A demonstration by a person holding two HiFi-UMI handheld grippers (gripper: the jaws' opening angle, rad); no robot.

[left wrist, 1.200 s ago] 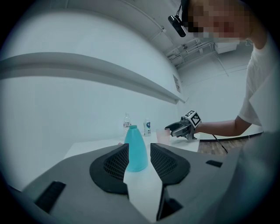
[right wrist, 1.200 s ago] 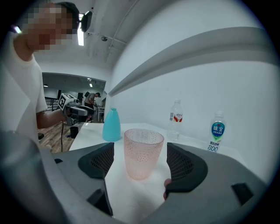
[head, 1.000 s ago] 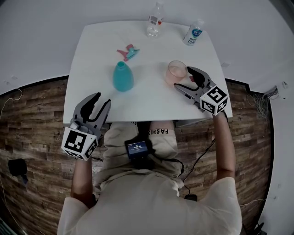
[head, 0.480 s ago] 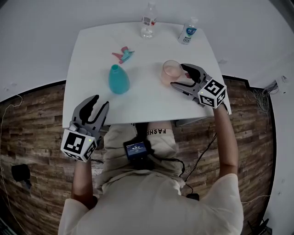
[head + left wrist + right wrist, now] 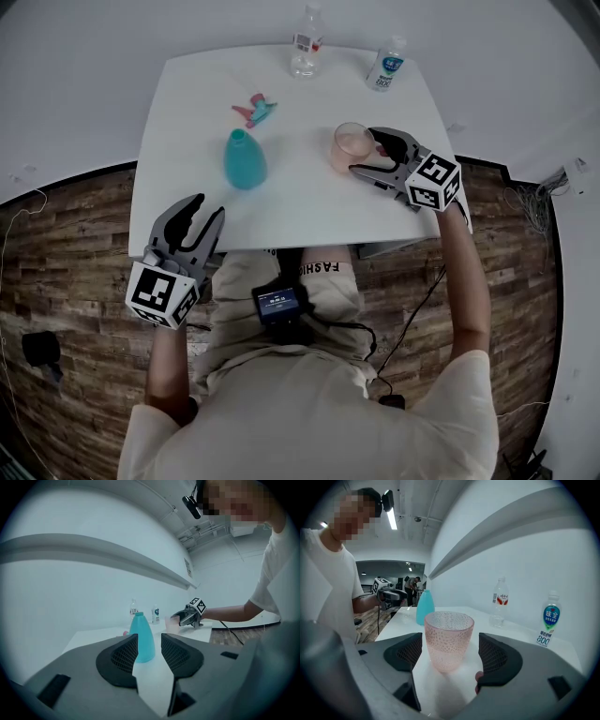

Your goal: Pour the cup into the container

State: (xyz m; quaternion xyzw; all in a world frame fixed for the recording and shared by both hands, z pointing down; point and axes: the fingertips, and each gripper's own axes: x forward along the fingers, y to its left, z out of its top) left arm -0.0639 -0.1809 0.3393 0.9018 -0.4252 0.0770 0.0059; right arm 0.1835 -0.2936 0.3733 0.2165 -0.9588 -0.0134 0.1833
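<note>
A pink textured cup (image 5: 350,147) stands upright on the white table (image 5: 187,112), right of centre. My right gripper (image 5: 369,156) is open, with one jaw on each side of the cup and a gap left on both sides; in the right gripper view the cup (image 5: 448,638) sits between the pads of the right gripper (image 5: 448,656). The teal container (image 5: 245,159), a bottle with an open neck, stands left of centre. My left gripper (image 5: 205,210) hangs open at the table's front left edge. In the left gripper view the left gripper (image 5: 149,649) points at the container (image 5: 142,638).
A clear water bottle (image 5: 306,40) and a blue-labelled bottle (image 5: 385,64) stand at the table's far edge. A small pink and teal spray head (image 5: 253,110) lies behind the container. Wooden floor surrounds the table.
My right gripper has slid a little further forward, so its jaws now reach alongside the cup. The left gripper has stayed put.
</note>
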